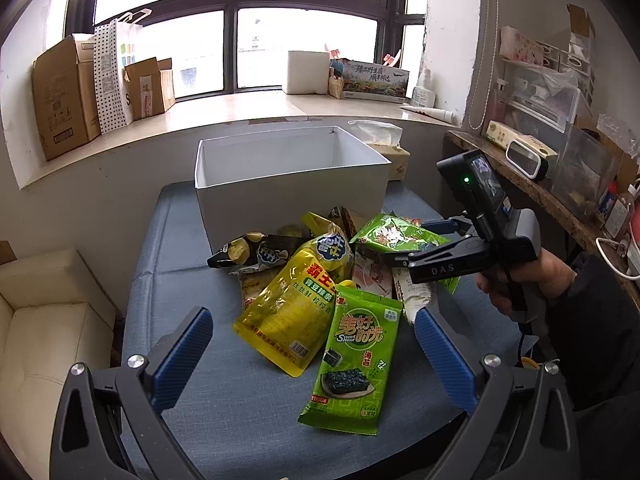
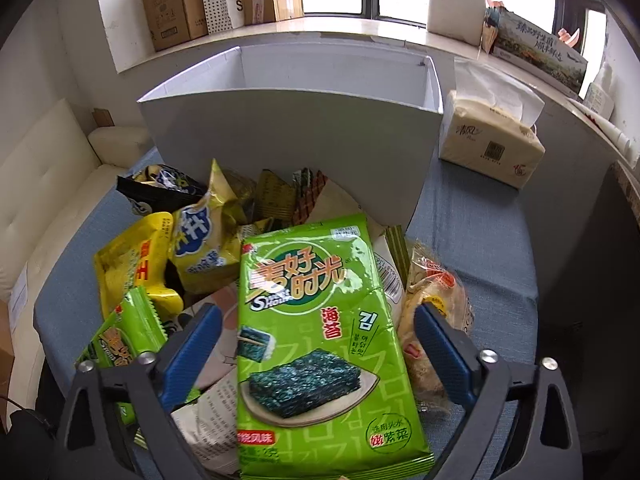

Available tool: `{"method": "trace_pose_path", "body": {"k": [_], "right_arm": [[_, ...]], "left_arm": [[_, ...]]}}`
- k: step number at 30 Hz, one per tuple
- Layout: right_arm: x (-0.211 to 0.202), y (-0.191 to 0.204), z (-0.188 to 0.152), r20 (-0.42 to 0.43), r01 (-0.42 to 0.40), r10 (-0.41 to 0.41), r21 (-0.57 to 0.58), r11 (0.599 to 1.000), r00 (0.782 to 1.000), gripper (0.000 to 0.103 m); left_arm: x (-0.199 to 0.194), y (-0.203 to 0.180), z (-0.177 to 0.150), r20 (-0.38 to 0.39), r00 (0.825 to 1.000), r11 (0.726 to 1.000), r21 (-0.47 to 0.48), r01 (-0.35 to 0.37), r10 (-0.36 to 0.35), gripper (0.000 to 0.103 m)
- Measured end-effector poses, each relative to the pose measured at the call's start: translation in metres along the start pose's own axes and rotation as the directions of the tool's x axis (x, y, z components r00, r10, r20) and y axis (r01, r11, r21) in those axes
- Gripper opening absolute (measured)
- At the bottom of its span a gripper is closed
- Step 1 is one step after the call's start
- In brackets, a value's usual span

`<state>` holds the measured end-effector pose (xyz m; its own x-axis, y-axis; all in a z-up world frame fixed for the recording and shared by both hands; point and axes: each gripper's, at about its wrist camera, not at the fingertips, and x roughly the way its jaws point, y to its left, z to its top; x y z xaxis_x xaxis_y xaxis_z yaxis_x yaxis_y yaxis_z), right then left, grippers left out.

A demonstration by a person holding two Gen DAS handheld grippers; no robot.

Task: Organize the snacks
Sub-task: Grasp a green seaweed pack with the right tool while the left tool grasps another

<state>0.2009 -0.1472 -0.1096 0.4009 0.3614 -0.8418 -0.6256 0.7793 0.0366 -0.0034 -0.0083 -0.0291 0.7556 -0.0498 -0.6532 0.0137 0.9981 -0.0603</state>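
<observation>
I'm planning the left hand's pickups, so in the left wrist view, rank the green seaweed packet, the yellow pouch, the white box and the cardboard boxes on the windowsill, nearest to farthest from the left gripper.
1. Green seaweed packet, just ahead of the open left gripper.
2. Yellow pouch, slightly left.
3. White box, behind the pile.
4. Cardboard boxes, far left on the windowsill.

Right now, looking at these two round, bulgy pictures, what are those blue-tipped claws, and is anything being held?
There is no robot: a person holds a hand tool with two fingers in each hand, each with a wide-angle camera. The left view shows the open left gripper above a green seaweed snack packet, and the right gripper reaching into the pile. The right view shows the right gripper open around another seaweed packet, not visibly clamping it. Snack bags lie heaped on a blue cloth table before a white box.
</observation>
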Motion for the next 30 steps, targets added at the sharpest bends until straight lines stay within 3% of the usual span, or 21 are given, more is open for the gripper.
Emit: {"method": "trace_pose_path", "body": {"k": [1, 8, 12, 21, 26, 30], "right_arm": [[0.002, -0.002, -0.001, -0.008, 0.004, -0.004, -0.001, 1.0, 1.0, 0.07], [-0.01, -0.005, -0.01, 0.006, -0.035, 0.035, 0.004, 0.999, 0.999, 0.071], [-0.037, -0.002, -0.006, 0.077, -0.028, 0.026, 0.025, 0.999, 0.997, 0.071], [-0.138, 0.005, -0.021, 0.302, -0.033, -0.01, 0.136, 0.99, 0.953, 0.071], [-0.174, 0.008, -0.044, 0.35, -0.039, -0.029, 0.188, 0.981, 0.936, 0.071], [-0.184, 0.006, -0.062, 0.353, -0.053, -0.03, 0.223, 0.973, 0.935, 0.071]], "left_arm": [[0.001, -0.001, -0.001, 0.0, 1.0, 1.0, 0.009, -0.002, 0.002, 0.103], [0.007, -0.009, -0.005, -0.009, 1.0, 0.999, 0.045, 0.011, -0.011, 0.103], [0.02, -0.018, -0.01, -0.032, 0.999, 0.996, 0.086, 0.038, -0.036, 0.103], [0.087, -0.045, -0.037, -0.191, 0.981, 0.978, 0.202, 0.056, -0.017, 0.103], [0.113, -0.056, -0.044, -0.226, 0.974, 0.962, 0.27, 0.048, 0.015, 0.103], [0.13, -0.054, -0.047, -0.245, 0.968, 0.958, 0.286, 0.021, 0.052, 0.103]]}}
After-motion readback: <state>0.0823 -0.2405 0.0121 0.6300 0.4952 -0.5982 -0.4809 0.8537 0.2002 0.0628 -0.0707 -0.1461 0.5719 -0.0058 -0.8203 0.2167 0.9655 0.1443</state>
